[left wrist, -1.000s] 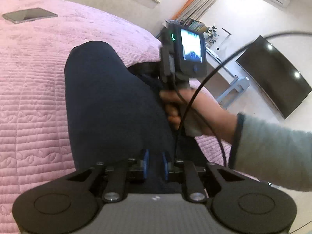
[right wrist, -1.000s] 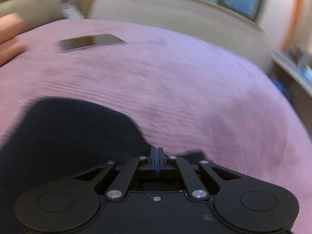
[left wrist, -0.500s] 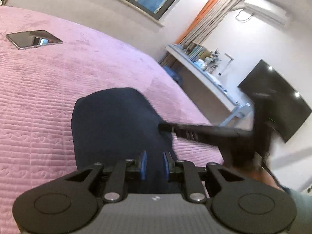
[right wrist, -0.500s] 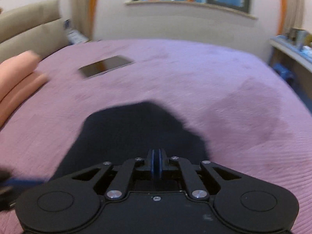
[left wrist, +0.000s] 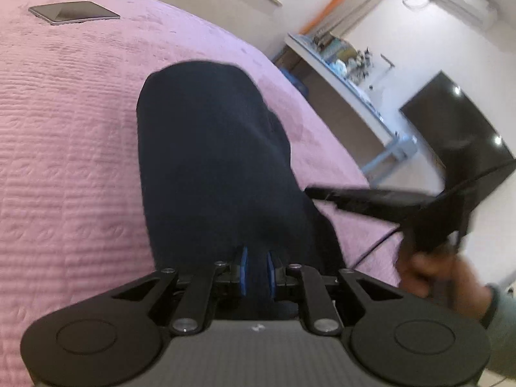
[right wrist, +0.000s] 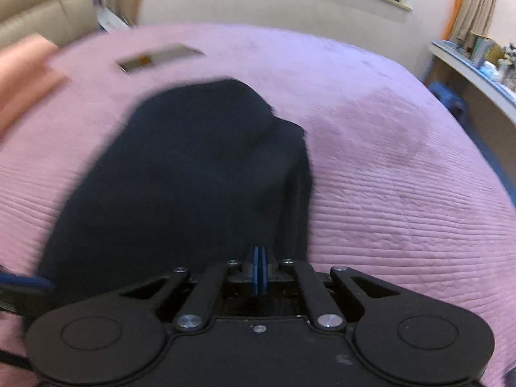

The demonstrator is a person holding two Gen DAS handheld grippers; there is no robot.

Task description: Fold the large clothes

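On the pink quilted bedspread (left wrist: 64, 148) the dark navy garment (left wrist: 209, 161) lies as a long narrow strip running from my tongs away toward the far side. By its narrow, layered shape I judge the lengthwise folds are done: in the right wrist view a second layer shows along its right edge. What I think is left is to bring the near end over to the far end, perhaps more than once, and smooth it flat.

My left gripper (left wrist: 256, 272) sits at the near end of the garment, blue pads a little apart with dark cloth between them; I cannot tell whether they pinch the fabric or only straddle it. My right gripper (right wrist: 259, 269) is at the near right part of the same end, its blue pads pressed together; whether a thin edge of cloth is caught in them I cannot tell, since the cloth there is hidden by the tool. In the left wrist view the right tool shows blurred, just right of the garment.

A flat grey smartphone (left wrist: 74, 13) lies on the bedspread far to the left, well apart from the garment.
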